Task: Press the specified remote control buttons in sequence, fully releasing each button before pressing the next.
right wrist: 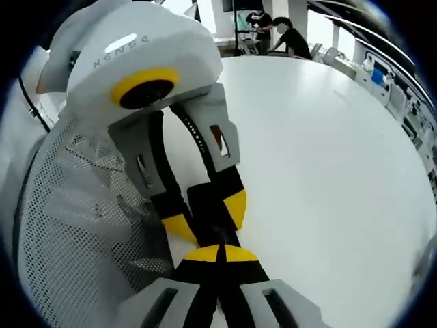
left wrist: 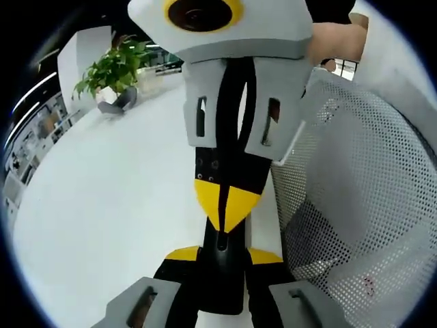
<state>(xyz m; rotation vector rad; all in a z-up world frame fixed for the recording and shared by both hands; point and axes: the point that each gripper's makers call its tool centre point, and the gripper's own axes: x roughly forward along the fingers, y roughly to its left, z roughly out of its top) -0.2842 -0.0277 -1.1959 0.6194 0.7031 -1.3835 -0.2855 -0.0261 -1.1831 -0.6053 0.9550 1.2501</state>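
the black remote [left wrist: 222, 273] lies lengthwise, clamped between the left gripper's [left wrist: 222, 263] jaws, with the right gripper's [left wrist: 227, 212] closed tips touching its far end.

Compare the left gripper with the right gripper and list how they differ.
The left gripper has its jaws apart, clamped on either side of the black remote. The right gripper has its jaws shut, tips together. The left gripper holds the remote by its sides, while the right gripper holds nothing and its tips meet the remote's end. Both have grey shells and yellow tips, and both are over the white table.
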